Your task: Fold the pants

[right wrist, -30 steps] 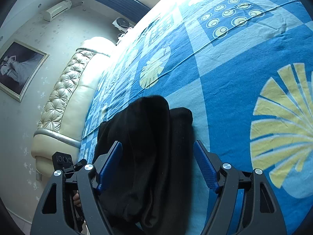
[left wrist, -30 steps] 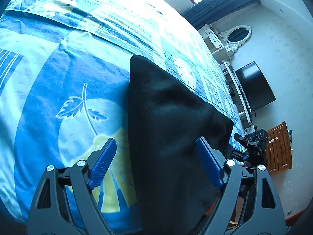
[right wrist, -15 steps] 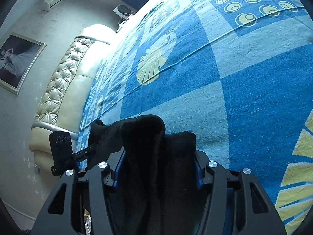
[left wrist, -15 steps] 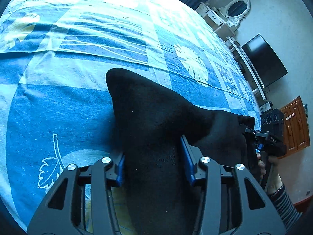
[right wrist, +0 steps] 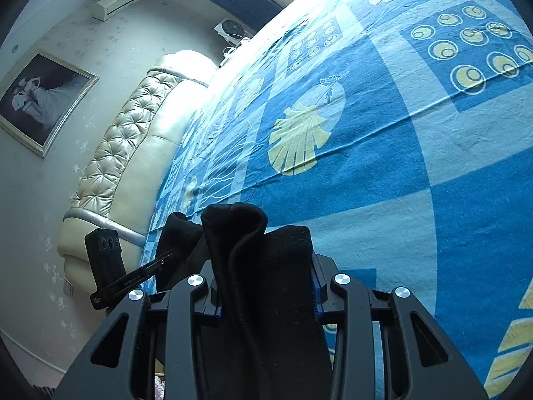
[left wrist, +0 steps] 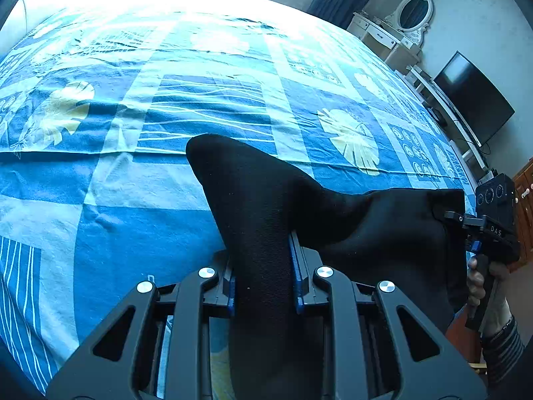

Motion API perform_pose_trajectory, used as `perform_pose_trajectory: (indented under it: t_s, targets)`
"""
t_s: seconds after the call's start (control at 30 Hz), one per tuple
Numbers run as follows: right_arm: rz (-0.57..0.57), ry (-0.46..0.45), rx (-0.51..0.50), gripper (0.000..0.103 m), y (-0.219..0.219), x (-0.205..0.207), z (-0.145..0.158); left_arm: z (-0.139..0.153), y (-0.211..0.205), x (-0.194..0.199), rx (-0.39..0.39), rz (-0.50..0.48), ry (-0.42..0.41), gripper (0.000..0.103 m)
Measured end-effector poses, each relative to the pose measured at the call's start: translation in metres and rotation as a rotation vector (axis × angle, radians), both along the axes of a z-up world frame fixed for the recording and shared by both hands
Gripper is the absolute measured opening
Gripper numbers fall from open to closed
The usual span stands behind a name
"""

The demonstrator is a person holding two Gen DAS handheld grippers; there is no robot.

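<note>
The black pants (left wrist: 266, 206) hang bunched between both grippers, lifted above the blue patterned bedspread (left wrist: 166, 106). My left gripper (left wrist: 263, 283) is shut on one end of the pants, the fabric sticking up between its blue pads. My right gripper (right wrist: 266, 286) is shut on the other end of the pants (right wrist: 260, 250), a folded wad standing out past its fingers. The right gripper also shows at the right edge of the left wrist view (left wrist: 493, 230), and the left gripper shows at the left of the right wrist view (right wrist: 106, 263).
The bed stretches away in both views. A tufted cream headboard (right wrist: 126, 153) lies at the left of the right wrist view. A TV (left wrist: 473, 96), a white dresser with mirror (left wrist: 399, 33) and a wooden cabinet (left wrist: 526, 200) stand beyond the bed's right side.
Both grippers closed from wide open onto the black pants, then lifted their ends off the bedspread. The fabric now bunches up between the pads.
</note>
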State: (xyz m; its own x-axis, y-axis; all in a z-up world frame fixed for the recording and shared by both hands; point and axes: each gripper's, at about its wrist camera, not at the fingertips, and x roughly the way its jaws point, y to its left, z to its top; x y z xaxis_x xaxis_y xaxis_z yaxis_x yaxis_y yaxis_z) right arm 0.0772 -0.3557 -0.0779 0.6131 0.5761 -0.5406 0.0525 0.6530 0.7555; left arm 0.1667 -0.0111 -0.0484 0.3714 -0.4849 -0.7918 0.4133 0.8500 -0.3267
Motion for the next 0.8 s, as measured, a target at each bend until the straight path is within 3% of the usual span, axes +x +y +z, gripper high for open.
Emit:
perform_pose_trajectory:
  t_s: [0.4, 0.67, 0.8]
  targets:
    - [0.013, -0.022, 0.010, 0.037, 0.024, 0.094, -0.002, -0.003, 0.023, 0.083, 0.051, 0.099, -0.028, 0.024]
    - [-0.019, 0.027, 0.049, 0.037, 0.013, 0.094, -0.035, -0.016, 0.019, 0.079, 0.093, 0.091, -0.096, 0.029]
    - [-0.025, 0.021, 0.066, 0.037, 0.011, 0.092, -0.041, -0.018, 0.021, 0.080, 0.077, 0.095, -0.091, 0.030]
